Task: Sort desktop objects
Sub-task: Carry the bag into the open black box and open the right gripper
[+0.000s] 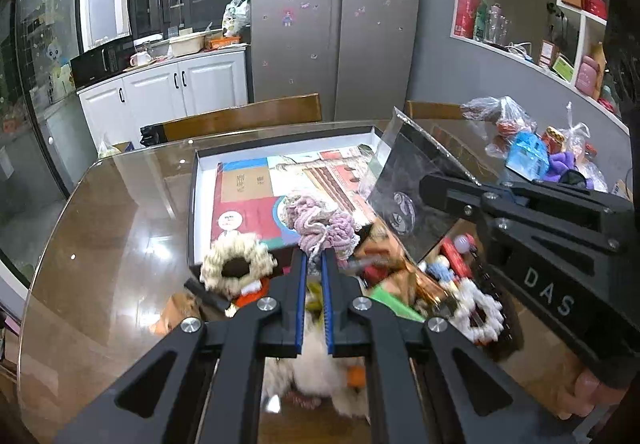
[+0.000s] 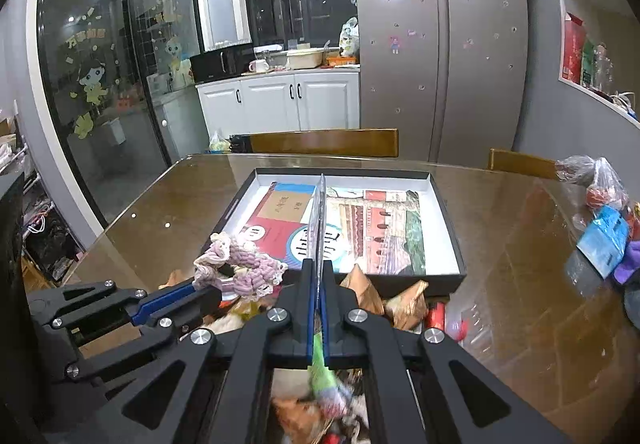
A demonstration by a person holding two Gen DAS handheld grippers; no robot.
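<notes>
My left gripper (image 1: pixel 314 256) is shut on a lilac knitted scrunchie (image 1: pixel 320 222), held just over the near edge of a shallow black box (image 1: pixel 286 141) lined with colourful printed sheets. My right gripper (image 2: pixel 319 264) is shut on a thin clear plastic sheet (image 2: pixel 319 211), seen edge-on here. In the left wrist view that sheet (image 1: pixel 404 183) shows a round sticker and hangs tilted over the box's right side, with the right gripper (image 1: pixel 431 179) on its edge. In the right wrist view the left gripper (image 2: pixel 197 288) and the scrunchie (image 2: pixel 240 262) are at the lower left.
A cream scrunchie (image 1: pixel 236 264), a white one (image 1: pixel 482 310) and a blurred pile of packets and small toys (image 2: pixel 400 300) lie in front of the box. Plastic bags of goods (image 2: pixel 600 219) sit on the right of the glass-topped table (image 1: pixel 120 244). Wooden chairs (image 2: pixel 324 141) stand at its far edge.
</notes>
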